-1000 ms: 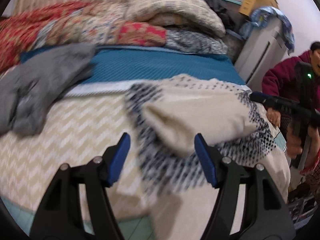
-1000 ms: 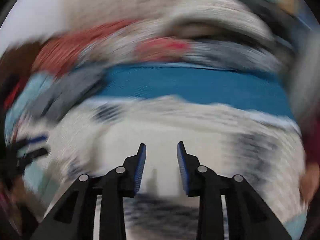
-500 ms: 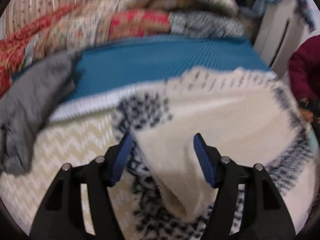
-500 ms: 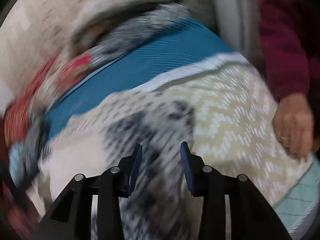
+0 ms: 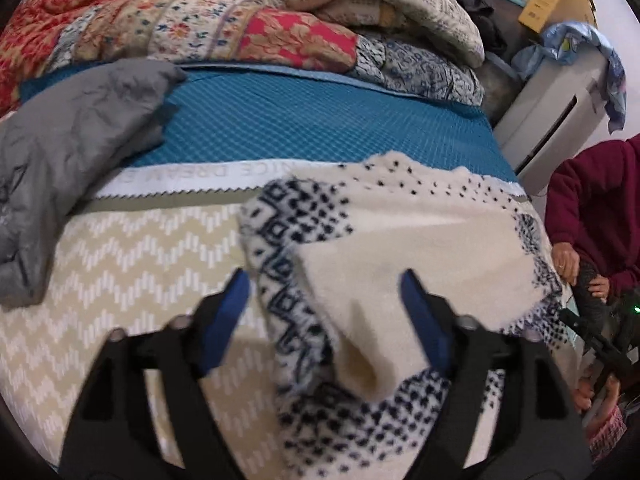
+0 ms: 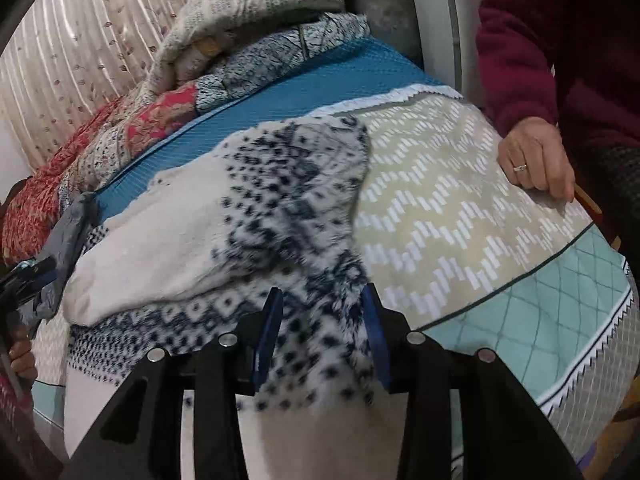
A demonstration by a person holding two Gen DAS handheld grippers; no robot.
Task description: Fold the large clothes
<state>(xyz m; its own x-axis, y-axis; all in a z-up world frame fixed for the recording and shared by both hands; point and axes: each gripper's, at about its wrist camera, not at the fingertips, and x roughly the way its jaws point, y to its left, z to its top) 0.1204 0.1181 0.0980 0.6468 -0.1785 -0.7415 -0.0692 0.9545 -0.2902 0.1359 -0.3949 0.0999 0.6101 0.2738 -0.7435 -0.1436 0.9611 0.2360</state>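
Right now the cream sweater with its dark blue knitted pattern lies spread on the bed, over a beige zigzag cover, with a teal quilted sheet behind it. One sleeve is folded across the body, its cuff end pointing down toward the left gripper. That gripper's blue fingers stand wide apart and are opening; the sleeve's cuff sits in the gap between them, but neither pad presses on it.

From the other side, the right gripper has its fingers set much closer together, with the patterned hem of the sweater bunched between them. The fabric fills the gap and seems pinched, though the blur there makes the contact hard to judge.

A crumpled grey garment lies to the left on the bed, apart from the sweater. Behind it all, folded quilts are stacked against a curtain. A person in a maroon sleeve rests a ringed hand on the bed's edge, just beside the cover's pale green border.
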